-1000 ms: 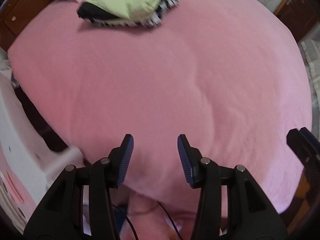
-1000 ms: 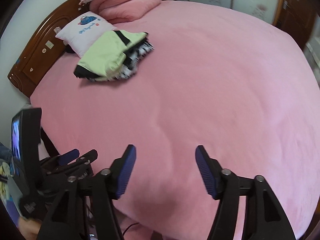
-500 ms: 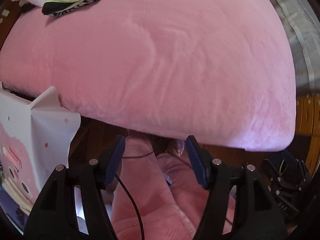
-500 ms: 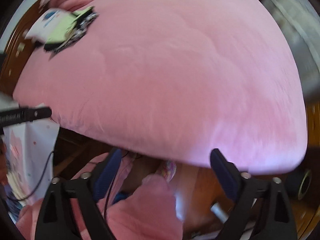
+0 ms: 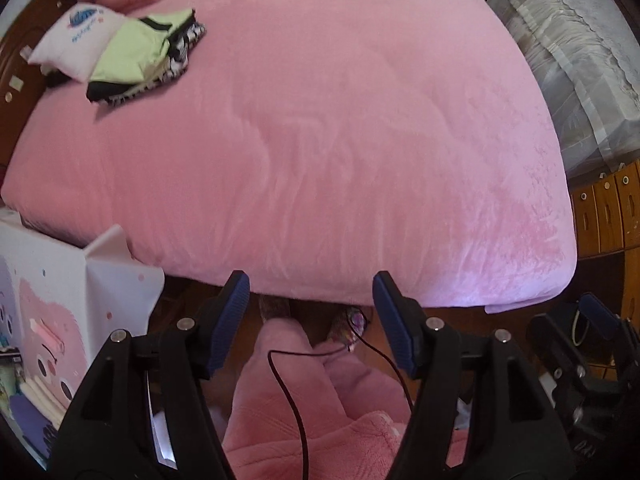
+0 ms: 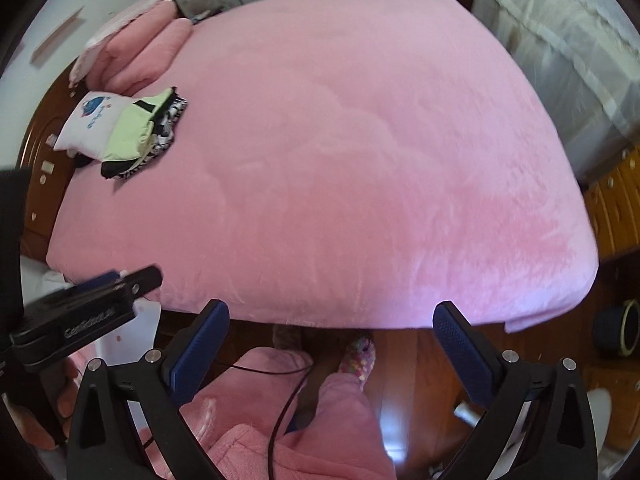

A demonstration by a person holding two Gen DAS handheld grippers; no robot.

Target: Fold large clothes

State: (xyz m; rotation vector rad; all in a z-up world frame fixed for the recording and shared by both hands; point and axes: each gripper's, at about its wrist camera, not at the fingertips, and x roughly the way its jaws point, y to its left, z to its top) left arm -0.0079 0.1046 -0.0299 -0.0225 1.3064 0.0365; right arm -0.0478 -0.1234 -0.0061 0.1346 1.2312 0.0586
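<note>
Folded clothes, a lime-green piece atop black and black-and-white patterned ones, sit stacked at the far corner of the pink bed, leaning against a white pillow near the wooden headboard; no unfolded garment lies anywhere on the spread in front of me, so I judge that one fold is done and I am between garments; the next move calls for fetching another large piece from somewhere outside these views and laying it flat on the open middle of the bed; my left gripper hangs off the near edge of the mattress, above my pink-trousered legs and a dangling black cable, its blue-padded fingers spread apart and holding nothing; my right gripper is level with it just to the side, pointing across the bed, its fingers spread wider and likewise empty; both are drawn back from the bedding, touching no cloth; a white printed box stands on the floor at my left.
</note>
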